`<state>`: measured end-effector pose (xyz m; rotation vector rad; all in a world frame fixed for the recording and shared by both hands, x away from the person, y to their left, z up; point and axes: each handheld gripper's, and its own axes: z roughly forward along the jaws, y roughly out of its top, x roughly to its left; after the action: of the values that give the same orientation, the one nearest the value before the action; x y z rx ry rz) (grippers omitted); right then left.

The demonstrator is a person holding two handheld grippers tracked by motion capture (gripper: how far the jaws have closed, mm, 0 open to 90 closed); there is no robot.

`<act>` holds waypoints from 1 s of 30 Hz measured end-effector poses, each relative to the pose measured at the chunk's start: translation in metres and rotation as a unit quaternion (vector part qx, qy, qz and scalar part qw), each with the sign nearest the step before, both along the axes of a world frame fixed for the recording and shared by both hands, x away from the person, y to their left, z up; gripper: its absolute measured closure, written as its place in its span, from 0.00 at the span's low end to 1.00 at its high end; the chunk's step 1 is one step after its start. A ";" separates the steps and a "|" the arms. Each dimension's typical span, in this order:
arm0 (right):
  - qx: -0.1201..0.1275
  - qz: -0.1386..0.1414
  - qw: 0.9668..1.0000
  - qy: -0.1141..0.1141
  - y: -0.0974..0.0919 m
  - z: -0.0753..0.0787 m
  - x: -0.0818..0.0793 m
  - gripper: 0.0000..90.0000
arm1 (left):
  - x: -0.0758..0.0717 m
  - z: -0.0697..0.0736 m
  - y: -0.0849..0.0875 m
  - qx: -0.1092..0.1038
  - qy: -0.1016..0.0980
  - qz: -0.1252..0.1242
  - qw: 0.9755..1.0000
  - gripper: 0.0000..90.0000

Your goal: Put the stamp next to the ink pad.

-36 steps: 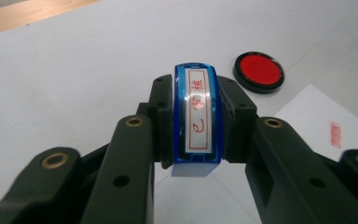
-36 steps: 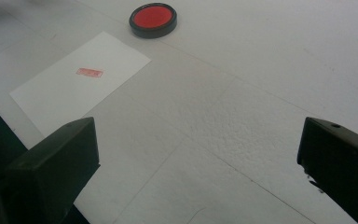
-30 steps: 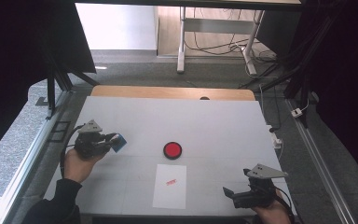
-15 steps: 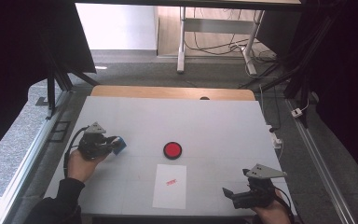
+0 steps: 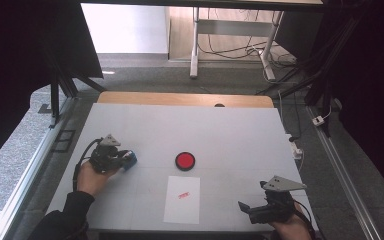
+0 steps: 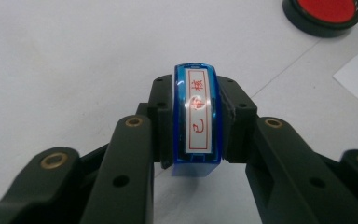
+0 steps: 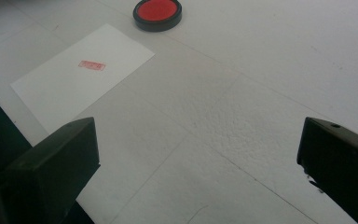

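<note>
The left gripper point(image 5: 122, 159) is clamping a blue stamp point(image 6: 197, 122) between its two black jaws, which are pressing on the stamp's two flat sides. In the left gripper view the stamp is sitting upright between the pads, its white label with red characters facing the camera. In the high view this gripper is lying low over the white table point(image 5: 240, 135) at about nine o'clock from the table's middle, with the blue stamp point(image 5: 129, 159) sticking out toward three o'clock. Whether the stamp is touching the table cannot be told.

The right gripper point(image 5: 252, 209) is resting near the table's front edge at about five o'clock, its jaws standing wide apart with nothing between them; in the right gripper view bare table is lying between the two jaws.

A round red ink pad point(image 5: 185, 160) in a black case is sitting near the table's middle, at three o'clock from the stamp and apart from it. Just at six o'clock from the pad a white sheet of paper point(image 5: 182, 200) is lying flat, bearing one small red stamp mark point(image 5: 183, 195). From the right gripper, the paper is lying at about nine o'clock.
</note>
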<state>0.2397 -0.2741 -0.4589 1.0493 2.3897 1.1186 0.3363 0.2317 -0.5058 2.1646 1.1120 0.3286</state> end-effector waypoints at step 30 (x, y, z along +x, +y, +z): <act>0.003 0.001 1.000 0.004 0.000 0.000 0.000 0.00 | -0.008 0.020 0.003 -0.069 0.011 -0.021 0.997 0.29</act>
<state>0.2399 -0.2745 -0.4586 1.0549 2.3955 1.1263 0.3281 0.2344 -0.4862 2.0696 1.0677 0.2040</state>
